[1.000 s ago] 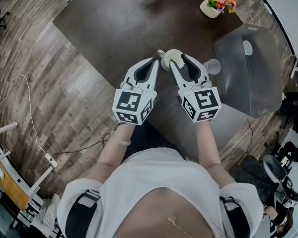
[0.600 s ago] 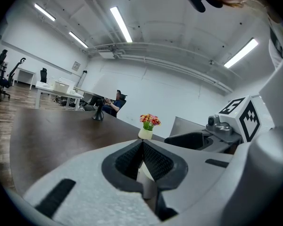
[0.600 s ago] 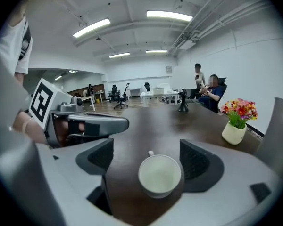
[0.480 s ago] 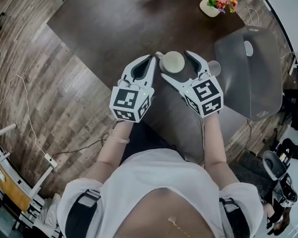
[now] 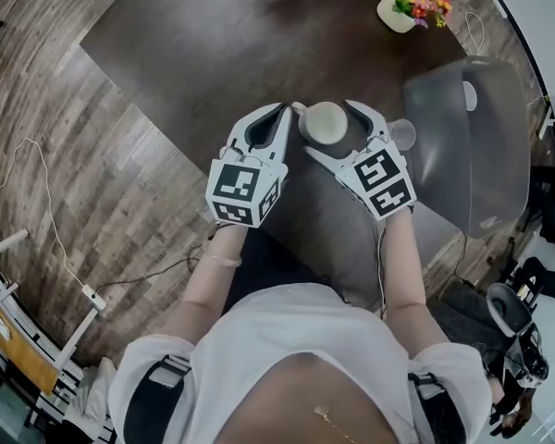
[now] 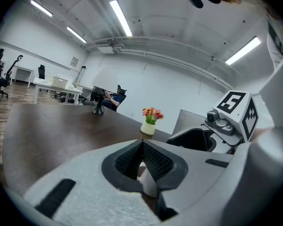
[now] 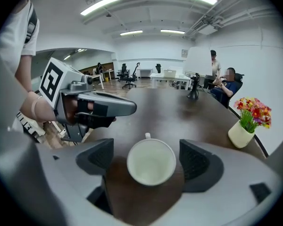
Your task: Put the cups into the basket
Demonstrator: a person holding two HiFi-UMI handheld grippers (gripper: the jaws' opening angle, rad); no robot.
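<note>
Straddling the white cup [image 7: 151,162] with our right tongs [image 5: 333,129] that have just been opening wide, we seem set to grasp its body, left tongs [image 5: 279,114] shut and empty at its nine o'clock.

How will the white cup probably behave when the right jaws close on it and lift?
The white cup looks like glazed ceramic: probably stiff, slippery, breakable. The right gripper's jaws have just been opening and stand apart around it; its round wall may turn unless they close across its middle. The left gripper seems to pinch its handle, likely steadying it.
</note>
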